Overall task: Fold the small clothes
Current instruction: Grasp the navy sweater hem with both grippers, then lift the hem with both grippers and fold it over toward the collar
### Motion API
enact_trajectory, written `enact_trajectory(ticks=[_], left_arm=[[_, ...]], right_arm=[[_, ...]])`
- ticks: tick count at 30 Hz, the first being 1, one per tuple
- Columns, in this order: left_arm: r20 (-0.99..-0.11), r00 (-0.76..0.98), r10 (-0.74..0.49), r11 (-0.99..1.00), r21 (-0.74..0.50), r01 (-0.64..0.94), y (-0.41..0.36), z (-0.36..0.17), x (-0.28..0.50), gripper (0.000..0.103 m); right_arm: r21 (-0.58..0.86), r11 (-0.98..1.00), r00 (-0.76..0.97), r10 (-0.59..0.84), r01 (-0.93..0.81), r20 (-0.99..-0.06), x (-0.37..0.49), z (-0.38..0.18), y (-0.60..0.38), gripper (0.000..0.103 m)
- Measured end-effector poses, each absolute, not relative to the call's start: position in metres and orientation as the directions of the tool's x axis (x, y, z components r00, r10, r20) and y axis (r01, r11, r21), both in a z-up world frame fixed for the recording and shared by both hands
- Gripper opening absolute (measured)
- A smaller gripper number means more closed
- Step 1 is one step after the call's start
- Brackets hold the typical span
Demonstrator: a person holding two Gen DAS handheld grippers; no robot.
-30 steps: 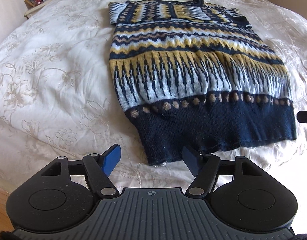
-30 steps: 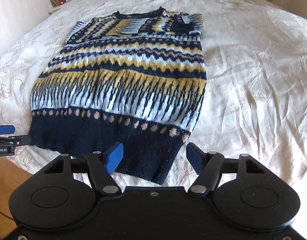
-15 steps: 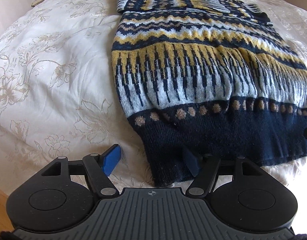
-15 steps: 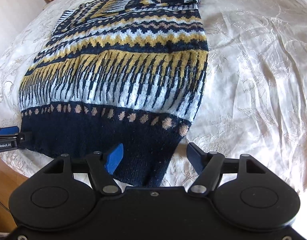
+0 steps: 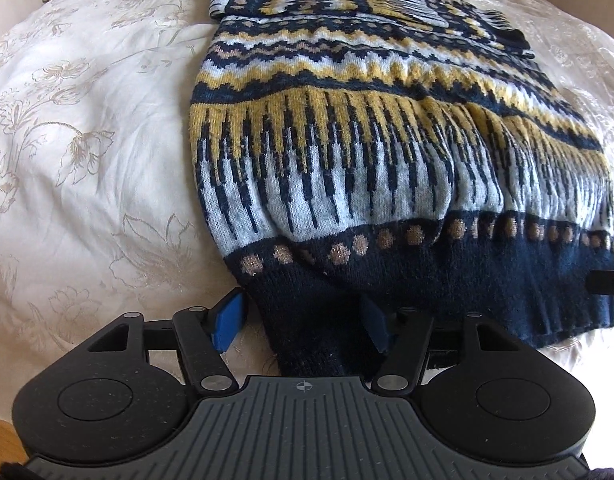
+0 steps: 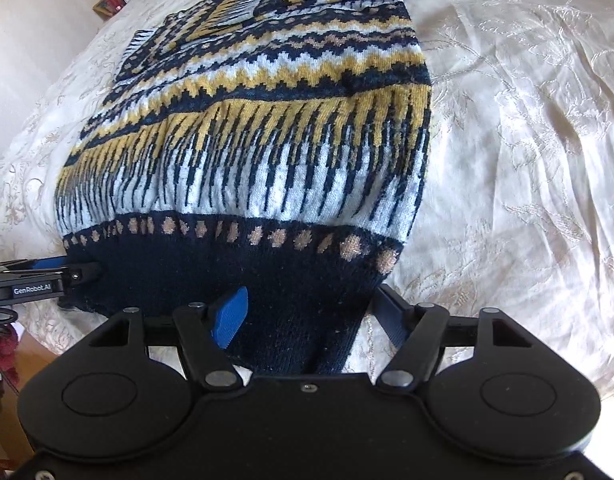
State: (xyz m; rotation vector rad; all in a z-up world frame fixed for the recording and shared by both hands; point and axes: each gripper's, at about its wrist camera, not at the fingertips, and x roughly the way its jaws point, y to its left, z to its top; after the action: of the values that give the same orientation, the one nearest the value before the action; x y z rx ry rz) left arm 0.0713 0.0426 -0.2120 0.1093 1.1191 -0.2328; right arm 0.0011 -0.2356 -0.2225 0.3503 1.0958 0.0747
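Note:
A knitted sweater (image 5: 379, 148) in navy, yellow and pale blue lies flat on the bed, sleeves folded in, navy hem toward me; it also shows in the right wrist view (image 6: 267, 140). My left gripper (image 5: 303, 326) is open, its blue pads either side of the hem's left corner. My right gripper (image 6: 313, 316) is open around the hem's right corner. The hem cloth lies between both pairs of fingers. The left gripper shows at the left edge of the right wrist view (image 6: 47, 276).
The white bedspread (image 5: 87, 160) with a floral pattern spreads wide on both sides of the sweater. A nightstand with small items (image 6: 111, 4) stands at the far left. Wooden floor (image 6: 23, 360) shows below the bed's near edge.
Both grippers have moved forward and down onto the hem, so each hem corner now sits between open fingers. The sweater has not shifted.

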Motion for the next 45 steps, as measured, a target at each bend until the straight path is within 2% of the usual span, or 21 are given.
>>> enact_trajectory(ticks=[2, 3, 4, 6, 11, 17, 23, 30, 37, 45], left_arm=[[-0.898, 0.409, -0.164, 0.97, -0.072, 0.232, 0.047, -0.212, 0.071, 0.049], [-0.897, 0.401, -0.186, 0.97, -0.102, 0.222, 0.05, -0.211, 0.071, 0.04], [-0.896, 0.388, -0.214, 0.967, -0.138, 0.215, 0.053, -0.211, 0.07, 0.023], [-0.898, 0.352, -0.262, 0.959, -0.2, 0.201, 0.058, -0.209, 0.07, 0.007], [-0.869, 0.386, -0.309, 0.948, -0.25, 0.195, 0.066, -0.177, 0.064, 0.006], [-0.79, 0.494, -0.363, 0.93, -0.338, 0.143, 0.075, -0.118, 0.084, 0.006], [-0.716, 0.593, -0.368, 0.922, -0.363, 0.135, 0.065, -0.076, 0.131, 0.006], [-0.649, 0.671, -0.358, 0.92, -0.366, 0.137, 0.048, -0.052, 0.2, 0.006], [-0.628, 0.707, -0.325, 0.935, -0.327, 0.139, 0.02, -0.048, 0.257, 0.006], [-0.697, 0.655, -0.291, 0.947, -0.305, 0.096, 0.009, -0.08, 0.313, 0.006]], right_arm=[[0.307, 0.945, 0.446, 0.229, 0.11, -0.865, 0.002, -0.222, -0.234, 0.052], [0.309, 0.946, 0.441, 0.234, 0.104, -0.867, 0.003, -0.222, -0.234, 0.048], [0.324, 0.941, 0.438, 0.251, 0.098, -0.863, 0.003, -0.221, -0.234, 0.035], [0.341, 0.936, 0.434, 0.272, 0.089, -0.859, 0.004, -0.216, -0.234, 0.014], [0.399, 0.916, 0.463, 0.338, 0.036, -0.819, 0.004, -0.187, -0.238, 0.013], [0.452, 0.892, 0.534, 0.388, -0.011, -0.751, 0.019, -0.139, -0.253, 0.013], [0.507, 0.862, 0.632, 0.391, 0.003, -0.669, 0.058, -0.104, -0.276, 0.013], [0.545, 0.838, 0.712, 0.378, 0.008, -0.592, 0.126, -0.084, -0.301, 0.013], [0.528, 0.849, 0.732, 0.351, 0.014, -0.584, 0.202, -0.086, -0.32, 0.013], [0.497, 0.861, 0.67, 0.307, 0.108, -0.676, 0.268, -0.12, -0.326, 0.013]])
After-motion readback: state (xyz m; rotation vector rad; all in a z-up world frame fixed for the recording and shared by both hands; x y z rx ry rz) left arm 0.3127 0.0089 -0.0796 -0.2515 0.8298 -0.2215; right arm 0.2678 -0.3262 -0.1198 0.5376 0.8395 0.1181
